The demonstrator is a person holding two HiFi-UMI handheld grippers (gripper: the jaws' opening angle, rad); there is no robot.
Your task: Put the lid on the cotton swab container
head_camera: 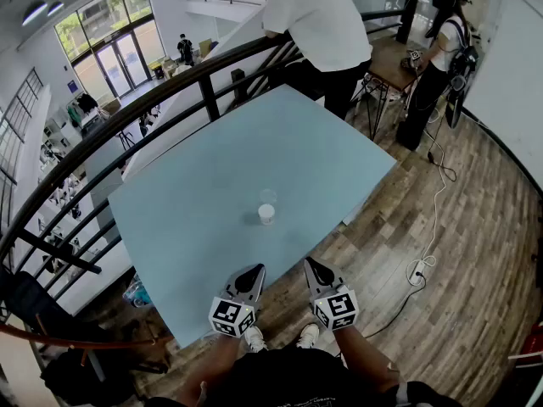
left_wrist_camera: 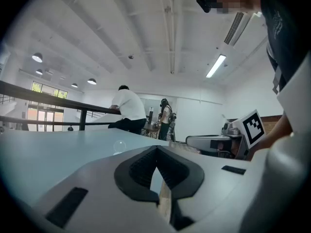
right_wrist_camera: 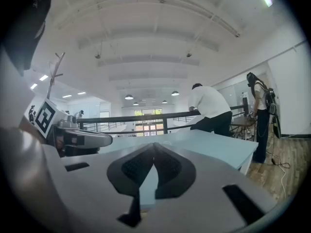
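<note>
In the head view a small round cotton swab container stands near the middle of the pale blue table. A clear round lid lies just beyond it, touching or nearly so. Both grippers hover at the table's near edge, well short of the container. My left gripper is shut and holds nothing, its jaws meeting at the tip. The right gripper is also shut and empty. From the left gripper view the clear piece shows faintly far off on the table.
A dark railing runs along the table's far left side. A person in a white shirt leans at the far corner, and another person stands by a desk. A cable and power strip lie on the wooden floor.
</note>
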